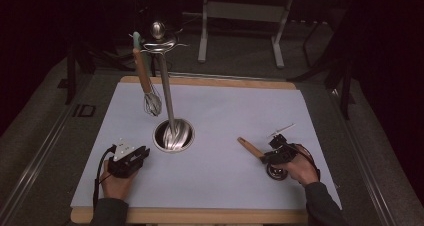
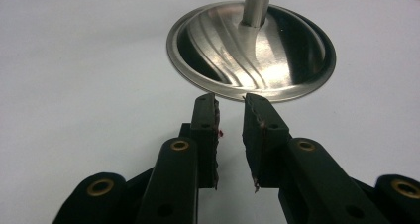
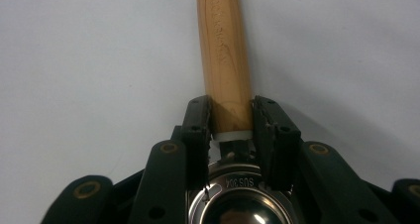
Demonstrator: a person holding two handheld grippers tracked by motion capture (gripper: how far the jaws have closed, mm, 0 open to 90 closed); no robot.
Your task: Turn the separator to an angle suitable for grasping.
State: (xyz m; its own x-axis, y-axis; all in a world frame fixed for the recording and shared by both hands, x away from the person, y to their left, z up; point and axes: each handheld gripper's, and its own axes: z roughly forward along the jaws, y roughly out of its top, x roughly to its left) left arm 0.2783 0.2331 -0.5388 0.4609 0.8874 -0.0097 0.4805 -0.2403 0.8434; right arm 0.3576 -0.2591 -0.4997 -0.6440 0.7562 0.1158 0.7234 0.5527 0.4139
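A steel utensil stand rises from its round base [image 1: 173,135] [image 2: 252,50] at mid-table, and a wooden-handled whisk [image 1: 149,91] hangs from its top hooks. My left gripper [image 1: 142,156] [image 2: 231,102] rests on the mat just left of the base, open, with nothing between the jaws. At the right lies a utensil with a wooden handle [image 1: 248,147] [image 3: 223,50] and a round steel head [image 1: 276,172] [image 3: 237,204]. My right gripper [image 1: 265,158] [image 3: 232,107] straddles the handle near the head, jaws close on either side but loose around it.
A white mat [image 1: 225,106] covers a wooden board whose edge [image 1: 200,215] runs along the front. A thin metal rod [image 1: 281,131] lies just beyond the right hand. Table legs [image 1: 202,31] stand on the dark floor behind.
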